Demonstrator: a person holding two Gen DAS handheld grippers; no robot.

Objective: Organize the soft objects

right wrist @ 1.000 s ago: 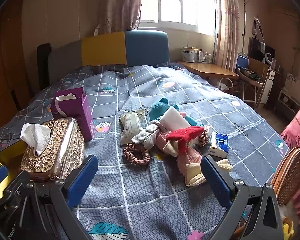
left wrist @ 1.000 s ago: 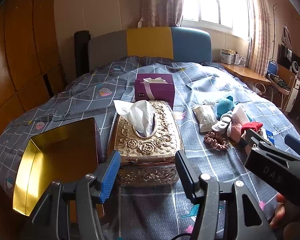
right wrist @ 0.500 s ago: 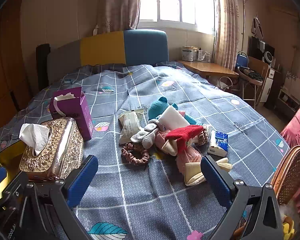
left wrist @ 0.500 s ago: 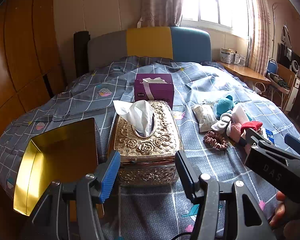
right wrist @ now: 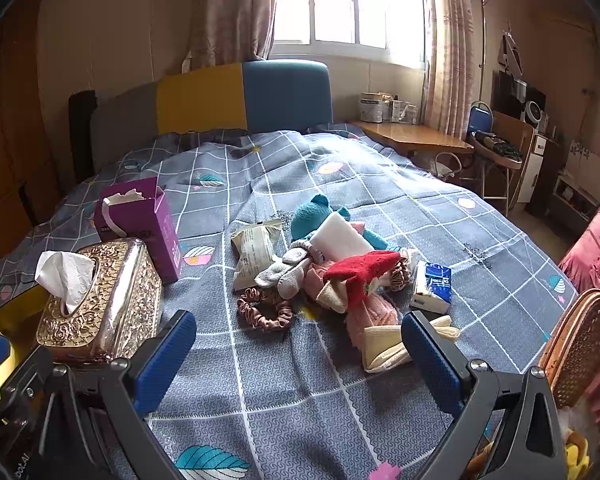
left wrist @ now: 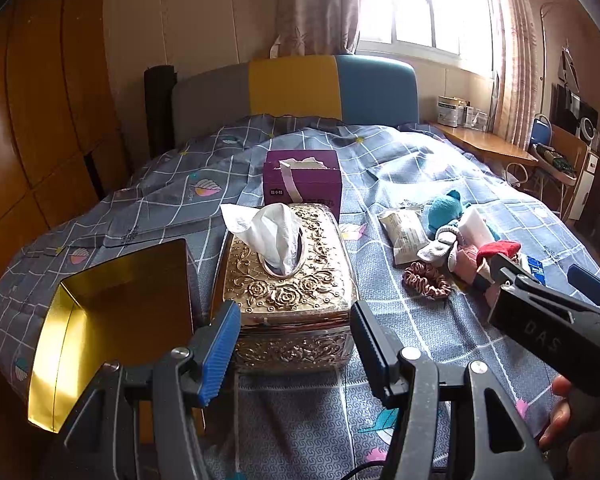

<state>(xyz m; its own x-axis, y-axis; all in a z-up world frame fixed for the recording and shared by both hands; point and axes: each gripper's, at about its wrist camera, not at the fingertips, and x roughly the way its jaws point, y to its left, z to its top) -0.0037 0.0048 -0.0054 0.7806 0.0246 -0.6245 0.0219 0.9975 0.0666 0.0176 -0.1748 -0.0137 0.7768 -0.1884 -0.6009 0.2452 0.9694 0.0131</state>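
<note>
Both grippers, left gripper [left wrist: 292, 344] and right gripper [right wrist: 296, 354], stand open and empty, so sorting appears unstarted: the soft-object pile [right wrist: 332, 276] lies loose on the bed [right wrist: 380, 184], right of the gold tissue box [right wrist: 100, 300], with nothing visibly placed.

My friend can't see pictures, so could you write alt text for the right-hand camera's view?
An open two-finger gripper hovers over a grey checked bedspread, facing a pile of soft things: a red sock, a teal plush toy, a pink scrunchie. A gold tissue box stands left.
</note>
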